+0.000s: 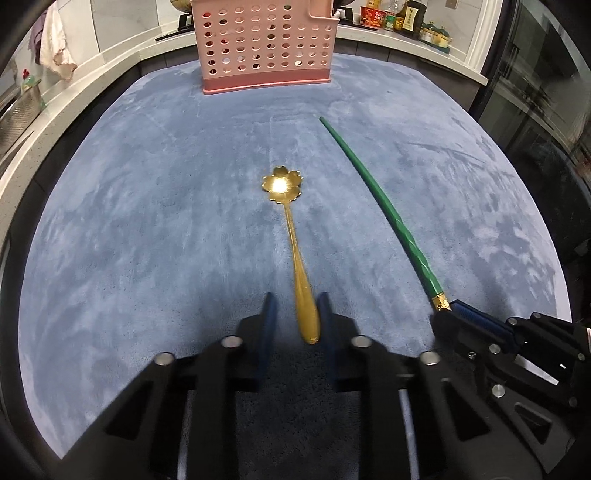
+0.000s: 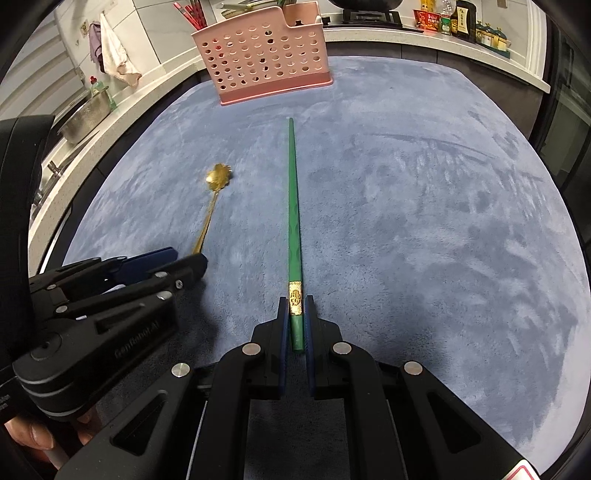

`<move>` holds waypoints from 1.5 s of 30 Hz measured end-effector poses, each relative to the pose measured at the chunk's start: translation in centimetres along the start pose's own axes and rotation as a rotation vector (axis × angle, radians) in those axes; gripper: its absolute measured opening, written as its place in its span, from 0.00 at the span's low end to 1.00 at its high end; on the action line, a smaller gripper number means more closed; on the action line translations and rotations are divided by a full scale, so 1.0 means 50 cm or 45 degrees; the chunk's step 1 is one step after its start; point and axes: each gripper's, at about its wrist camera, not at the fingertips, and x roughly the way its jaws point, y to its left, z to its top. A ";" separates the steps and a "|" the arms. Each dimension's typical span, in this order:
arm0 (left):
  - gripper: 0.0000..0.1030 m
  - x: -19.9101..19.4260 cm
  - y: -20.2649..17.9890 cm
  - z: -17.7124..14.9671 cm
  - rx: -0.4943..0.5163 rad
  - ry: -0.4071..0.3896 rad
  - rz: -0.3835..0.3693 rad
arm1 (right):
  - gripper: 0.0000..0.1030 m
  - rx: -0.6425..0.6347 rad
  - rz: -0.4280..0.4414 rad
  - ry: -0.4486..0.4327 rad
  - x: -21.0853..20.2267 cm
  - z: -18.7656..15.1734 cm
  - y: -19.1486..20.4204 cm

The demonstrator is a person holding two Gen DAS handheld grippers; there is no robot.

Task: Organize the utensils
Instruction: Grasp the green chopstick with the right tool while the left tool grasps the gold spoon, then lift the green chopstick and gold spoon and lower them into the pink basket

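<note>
A gold spoon (image 1: 291, 236) with a flower-shaped bowl lies on the blue mat, handle toward me. My left gripper (image 1: 295, 314) is open around the handle's end; the right pad touches it, the left pad stands apart. It shows in the right wrist view (image 2: 184, 258) beside the spoon (image 2: 212, 206). A green chopstick (image 2: 294, 221) with a gold band lies pointing at the pink perforated utensil basket (image 2: 266, 55). My right gripper (image 2: 295, 317) is shut on its near end. In the left wrist view the chopstick (image 1: 376, 199) runs into the right gripper (image 1: 454, 314). The basket (image 1: 266, 44) stands at the mat's far edge.
The blue mat (image 2: 424, 221) covers the table. A white counter (image 2: 424, 37) runs behind with bottles and jars (image 2: 450, 22). A metal colander (image 2: 85, 118) and a hanging cloth (image 2: 110, 48) are at the left. Red chopsticks (image 2: 192, 14) stand in the basket.
</note>
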 end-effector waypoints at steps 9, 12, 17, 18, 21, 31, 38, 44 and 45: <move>0.09 -0.030 0.010 0.003 -0.041 -0.007 -0.059 | 0.07 0.003 0.012 -0.022 -0.018 0.006 0.004; 0.09 -0.055 0.015 0.011 -0.056 -0.043 -0.063 | 0.07 0.007 0.023 -0.049 -0.035 0.012 0.008; 0.00 -0.100 0.024 0.031 -0.085 -0.108 -0.083 | 0.07 0.010 0.042 -0.113 -0.075 0.030 0.019; 0.00 -0.107 0.024 0.036 -0.090 -0.120 -0.083 | 0.07 0.011 0.043 -0.124 -0.081 0.034 0.021; 0.00 -0.127 0.029 0.048 -0.105 -0.145 -0.095 | 0.07 0.017 0.053 -0.163 -0.106 0.049 0.025; 0.00 -0.195 0.050 0.094 -0.124 -0.210 -0.096 | 0.07 0.028 0.062 -0.293 -0.189 0.115 0.029; 0.00 -0.239 0.065 0.152 -0.092 -0.228 -0.096 | 0.07 0.036 0.088 -0.392 -0.241 0.182 0.028; 0.01 -0.266 0.075 0.194 -0.050 -0.255 -0.084 | 0.07 0.037 0.104 -0.467 -0.268 0.243 0.030; 0.01 -0.270 0.077 0.203 -0.046 -0.261 -0.081 | 0.07 0.033 0.101 -0.484 -0.273 0.255 0.031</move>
